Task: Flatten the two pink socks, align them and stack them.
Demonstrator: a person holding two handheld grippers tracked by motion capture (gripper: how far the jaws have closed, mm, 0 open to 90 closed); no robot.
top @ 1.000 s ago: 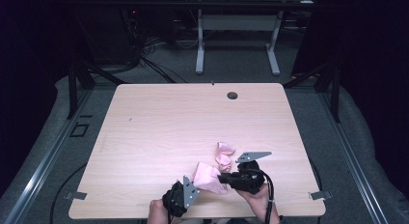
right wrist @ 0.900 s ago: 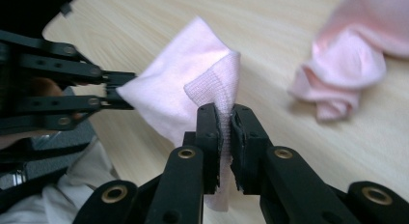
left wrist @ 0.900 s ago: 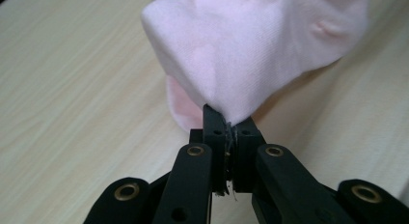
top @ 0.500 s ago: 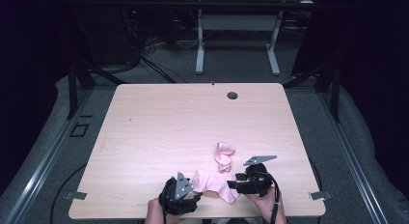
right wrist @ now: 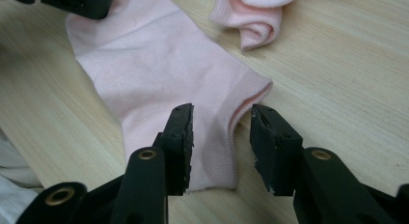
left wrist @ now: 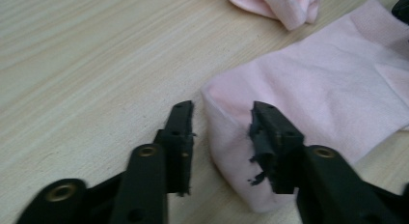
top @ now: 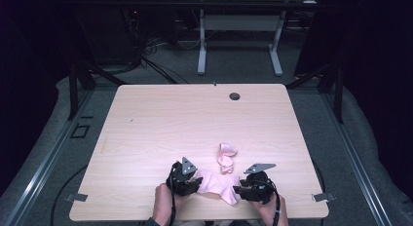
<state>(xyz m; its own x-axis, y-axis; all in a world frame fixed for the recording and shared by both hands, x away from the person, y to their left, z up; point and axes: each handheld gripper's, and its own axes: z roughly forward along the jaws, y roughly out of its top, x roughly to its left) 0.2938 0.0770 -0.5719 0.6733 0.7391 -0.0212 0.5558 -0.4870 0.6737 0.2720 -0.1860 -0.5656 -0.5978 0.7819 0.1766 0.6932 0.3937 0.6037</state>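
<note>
High view: near the table's (top: 146, 114) front edge, my grippers' (top: 195, 179) (top: 239, 189) jaws were closing, parted around the sock's (top: 216, 182) ends, needing deeper bites.

Ahead: bare table (top: 170, 123), open to pass.
Between my grippers: flat sock (top: 216, 183).
Beyond it: bunched sock (top: 226, 157) blocks.

Cut off at the bottom edge of the high view: both forearms, just past the tabletop's (top: 146, 119) near edge. Part of the flat pink sock (left wrist: 308, 89) hidden behind the left gripper's (left wrist: 219, 137) right jaw. Crumpled pink sock (right wrist: 251, 16) clipped by the top edge of the right gripper view. Small dark disc (top: 234, 96) near the tabletop's far edge too small to identify.
</note>
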